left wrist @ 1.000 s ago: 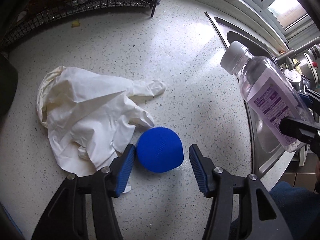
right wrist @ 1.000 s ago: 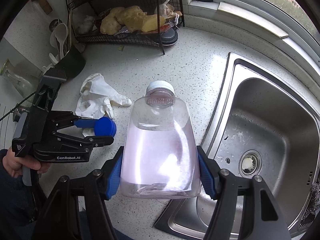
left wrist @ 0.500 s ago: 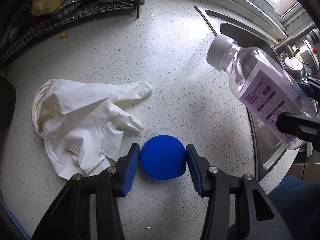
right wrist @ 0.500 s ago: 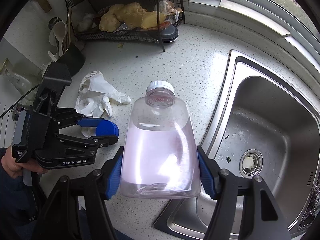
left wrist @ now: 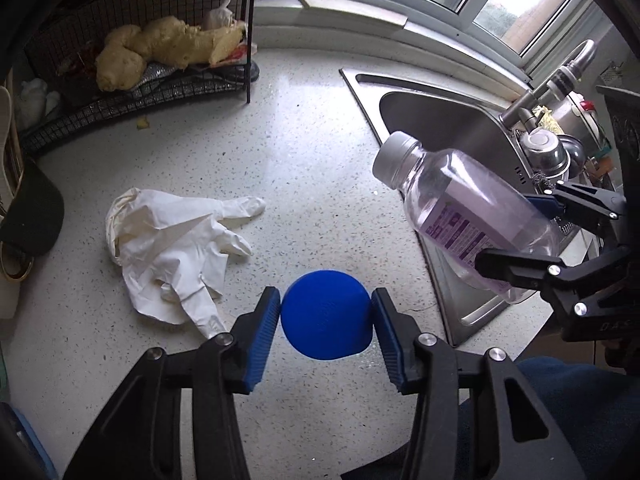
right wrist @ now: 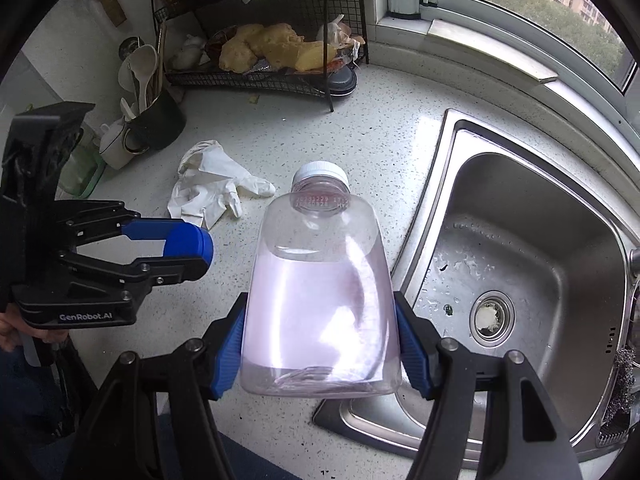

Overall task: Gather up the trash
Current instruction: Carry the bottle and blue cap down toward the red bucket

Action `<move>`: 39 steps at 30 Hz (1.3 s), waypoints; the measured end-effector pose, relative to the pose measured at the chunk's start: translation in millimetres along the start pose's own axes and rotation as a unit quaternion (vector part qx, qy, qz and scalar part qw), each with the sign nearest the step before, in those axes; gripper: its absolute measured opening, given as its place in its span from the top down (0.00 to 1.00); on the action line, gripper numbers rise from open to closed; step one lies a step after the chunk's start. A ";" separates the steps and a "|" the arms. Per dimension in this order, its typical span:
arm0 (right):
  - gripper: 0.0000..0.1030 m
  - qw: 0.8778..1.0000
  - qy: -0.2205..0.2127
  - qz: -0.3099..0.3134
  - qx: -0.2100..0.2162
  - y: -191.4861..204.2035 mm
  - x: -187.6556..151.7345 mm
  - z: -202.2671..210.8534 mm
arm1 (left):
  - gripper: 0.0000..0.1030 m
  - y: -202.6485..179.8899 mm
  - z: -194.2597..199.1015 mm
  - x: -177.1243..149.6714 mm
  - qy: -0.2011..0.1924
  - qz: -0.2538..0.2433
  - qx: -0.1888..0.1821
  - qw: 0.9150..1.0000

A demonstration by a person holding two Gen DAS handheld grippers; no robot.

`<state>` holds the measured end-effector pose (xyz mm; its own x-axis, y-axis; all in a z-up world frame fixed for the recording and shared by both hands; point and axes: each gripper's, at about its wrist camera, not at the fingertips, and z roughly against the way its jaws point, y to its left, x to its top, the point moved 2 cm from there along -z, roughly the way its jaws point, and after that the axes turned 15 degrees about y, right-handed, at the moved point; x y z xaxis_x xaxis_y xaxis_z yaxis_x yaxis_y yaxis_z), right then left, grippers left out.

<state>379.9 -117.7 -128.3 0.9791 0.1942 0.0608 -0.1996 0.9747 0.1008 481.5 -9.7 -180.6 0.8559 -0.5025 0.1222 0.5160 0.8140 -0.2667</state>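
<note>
Blue plastic cap sits gripped between the jaws of the left gripper, pads pressing both its sides, clear of the speckled tabletop; those jaws have just been closing onto it. Right gripper holds a clear bottle by its lower body, white lid pointing away, pinkish liquid inside, above the tabletop's near edge beside the sink. Crumpled white glove lies flat on the tabletop, left of the cap, untouched. To do this step well, I'd judge: keep the cap square between the pads, since it is round and smooth and could squirt out if tilted; carry both loads level, bottle lid up if possible; no bin shows in either view, so the drop point cannot be told. Count: one cap, one bottle, one glove, two grippers. Wire rack at the far left holds ginger, not trash as far as I can judge.
</note>
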 end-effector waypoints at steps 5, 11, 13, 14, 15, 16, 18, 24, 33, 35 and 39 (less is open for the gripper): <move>0.38 1.000 -0.011 0.001 -0.004 -4.7 -26.5 13.1 | 0.57 -23.7 19.7 -18.6 -0.019 -0.007 0.002 1.000; 0.38 1.000 -0.024 0.005 0.002 -14.1 -62.2 26.9 | 0.57 -64.4 29.5 -49.5 -0.028 -0.008 0.012 1.000; 0.38 1.000 -0.028 0.011 0.004 -16.4 -75.7 31.6 | 0.57 -79.3 27.9 -60.8 -0.031 -0.002 0.014 0.999; 0.38 0.999 -0.030 0.016 0.005 -18.1 -83.9 34.2 | 0.57 -87.4 28.0 -66.2 -0.033 0.001 0.015 0.999; 0.38 0.999 -0.033 0.021 0.007 -18.9 -90.8 36.2 | 0.57 -95.2 28.8 -72.2 -0.036 0.005 0.017 0.999; 0.38 0.999 -0.035 0.026 0.008 -20.5 -97.7 38.2 | 0.57 -103.7 30.4 -79.5 -0.040 0.010 0.018 0.999; 0.38 0.998 -0.039 0.037 0.011 -24.2 -113.8 42.5 | 0.57 -120.8 31.9 -92.6 -0.044 0.022 0.020 0.999; 0.38 0.997 -0.045 0.059 0.030 -39.7 -163.2 49.1 | 0.57 -176.1 19.4 -132.8 -0.049 0.049 0.037 0.997; 0.38 0.992 -0.036 0.114 0.040 -42.5 -238.7 47.7 | 0.57 -244.6 -8.9 -208.0 -0.046 0.098 0.033 0.994; 0.38 0.992 -0.027 0.118 0.045 -41.1 -255.0 45.4 | 0.57 -255.0 -13.4 -223.5 -0.040 0.106 0.032 0.993; 0.38 0.990 -0.019 0.133 0.047 -34.3 -280.1 39.8 | 0.57 -265.3 -15.4 -245.8 -0.033 0.123 0.030 0.991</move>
<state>110.9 -209.9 -109.3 0.8900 0.4359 0.1338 -0.4539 0.8749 0.1689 133.7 -106.6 -154.7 0.9553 -0.2686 0.1231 0.2912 0.9264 -0.2386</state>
